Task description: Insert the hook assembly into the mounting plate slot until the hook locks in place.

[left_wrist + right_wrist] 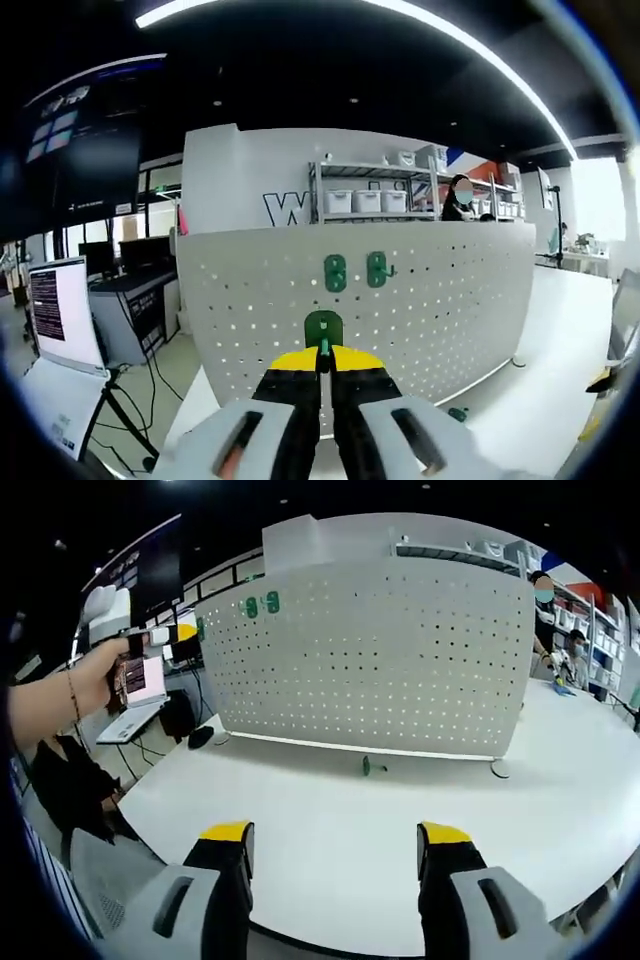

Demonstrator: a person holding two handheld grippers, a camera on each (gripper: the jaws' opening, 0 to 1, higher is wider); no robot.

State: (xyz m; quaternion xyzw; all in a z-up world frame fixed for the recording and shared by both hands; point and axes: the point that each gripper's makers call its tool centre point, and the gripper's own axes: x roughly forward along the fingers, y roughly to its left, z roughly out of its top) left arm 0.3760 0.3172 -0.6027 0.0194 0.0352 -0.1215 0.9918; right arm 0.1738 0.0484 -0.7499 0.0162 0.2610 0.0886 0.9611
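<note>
A white perforated mounting plate stands upright on the white table; it is also seen as the mounting plate. Two green hooks hang side by side on it, seen small as green hooks near its upper left. My left gripper is shut on a third green hook assembly, held up close in front of the plate below those two. My right gripper is open over the table with nothing between its jaws. A small green piece lies on the table at the plate's foot.
The white table spreads in front of the plate. A person's hand holds the left gripper at the left of the right gripper view. A laptop on a stand is at the left. Shelves with bins and a person stand behind.
</note>
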